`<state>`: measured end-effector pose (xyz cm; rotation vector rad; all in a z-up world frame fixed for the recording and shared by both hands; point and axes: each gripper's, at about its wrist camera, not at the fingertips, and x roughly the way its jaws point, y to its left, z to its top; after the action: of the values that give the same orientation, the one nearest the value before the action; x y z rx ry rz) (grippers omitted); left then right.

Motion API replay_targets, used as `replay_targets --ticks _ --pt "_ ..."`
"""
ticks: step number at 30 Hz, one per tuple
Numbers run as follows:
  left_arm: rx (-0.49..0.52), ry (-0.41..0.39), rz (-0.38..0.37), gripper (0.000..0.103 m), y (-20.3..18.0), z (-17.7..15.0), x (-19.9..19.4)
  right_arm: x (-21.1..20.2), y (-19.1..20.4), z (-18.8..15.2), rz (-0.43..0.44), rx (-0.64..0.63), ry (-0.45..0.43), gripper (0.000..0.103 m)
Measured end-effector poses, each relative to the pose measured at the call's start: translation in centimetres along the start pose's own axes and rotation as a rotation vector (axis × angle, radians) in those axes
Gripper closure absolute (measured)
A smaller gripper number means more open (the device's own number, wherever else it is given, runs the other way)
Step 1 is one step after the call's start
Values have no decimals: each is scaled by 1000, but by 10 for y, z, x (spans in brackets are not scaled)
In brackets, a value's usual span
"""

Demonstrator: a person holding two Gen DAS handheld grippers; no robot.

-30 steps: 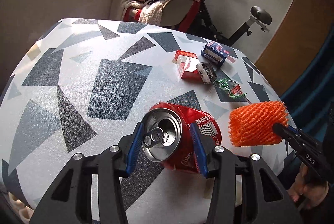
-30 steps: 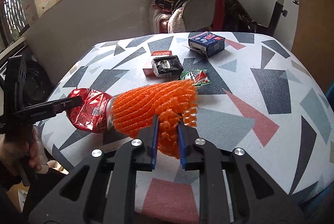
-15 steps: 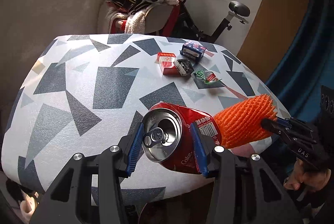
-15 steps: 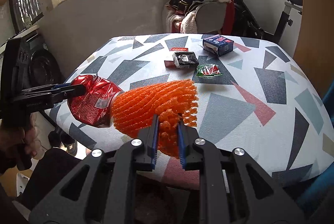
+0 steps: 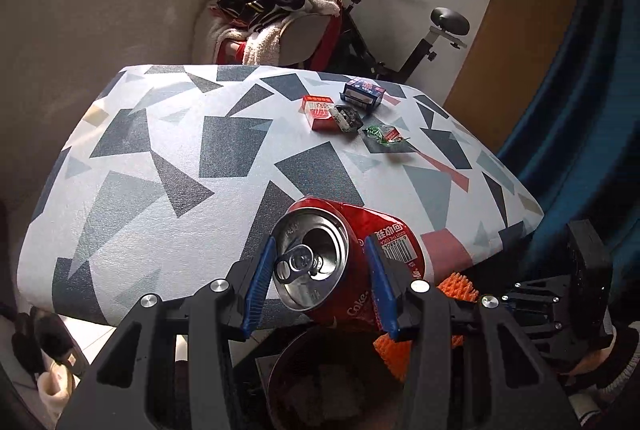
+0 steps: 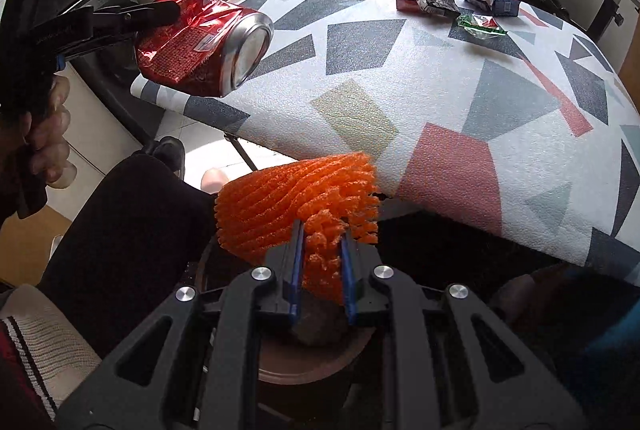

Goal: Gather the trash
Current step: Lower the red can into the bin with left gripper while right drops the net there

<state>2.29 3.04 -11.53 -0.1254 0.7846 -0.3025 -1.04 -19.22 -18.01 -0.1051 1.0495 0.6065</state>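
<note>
Two pieces of rubbish are in the air just off the near edge of the patterned table (image 5: pixel 168 165), and everything else is best placed against that table. Below its near edge, on the floor, stands a dark round bin (image 5: pixel 320 382), its mouth partly hidden behind both tools. Beside the table edge and above the bin, the left gripper (image 5: pixel 320 278) has its blue pads pinching a crushed red can (image 5: pixel 348 262) by the top end, the can tilted with its base hanging free. Lower, close over the bin, the right gripper (image 6: pixel 320 270) is pressed tight on a bunched fold of an orange foam net (image 6: pixel 296 205), most of which sticks out ahead of the fingers. Far across the table, near its back edge, lie a blue box (image 5: pixel 362 93), a red pack (image 5: pixel 318 111) with a dark crumpled pack (image 5: pixel 347 117) against it, and a green wrapper (image 5: pixel 384 133), all still to be collected. My worry is the drop: the can looks to be nearer the bin's rim than its middle, so letting go now could bounce it onto the floor, and the springy net could catch on a pad and cling when the fingers part. A person's knee (image 6: pixel 132 230) sits just beside the bin too, narrowing the room.
</note>
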Motion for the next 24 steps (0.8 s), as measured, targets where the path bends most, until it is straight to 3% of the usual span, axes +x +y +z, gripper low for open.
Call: replay_targets --ticks 3,11,12,14,15,19,24 --pt "-9 10 -3 58 1 -8 -1 16 2 0 39 30 46 82" --pt "-44 16 -7 58 8 -22 -3 25 16 6 56 35 65 55" --pt "-43 18 -8 58 8 -23 -2 22 15 8 49 39 54 53" --pt "-37 25 -11 58 7 -26 -1 14 11 12 13 49 16 38" --pt "-31 28 -12 58 6 -28 0 9 10 14 -4 49 -6 36" --pt "6 42 -10 58 0 -35 3 -15 1 24 -84 63 -95 13" --pt "68 66 -8 58 -14 -46 9 -38 -21 36 -135 112 -173 6"
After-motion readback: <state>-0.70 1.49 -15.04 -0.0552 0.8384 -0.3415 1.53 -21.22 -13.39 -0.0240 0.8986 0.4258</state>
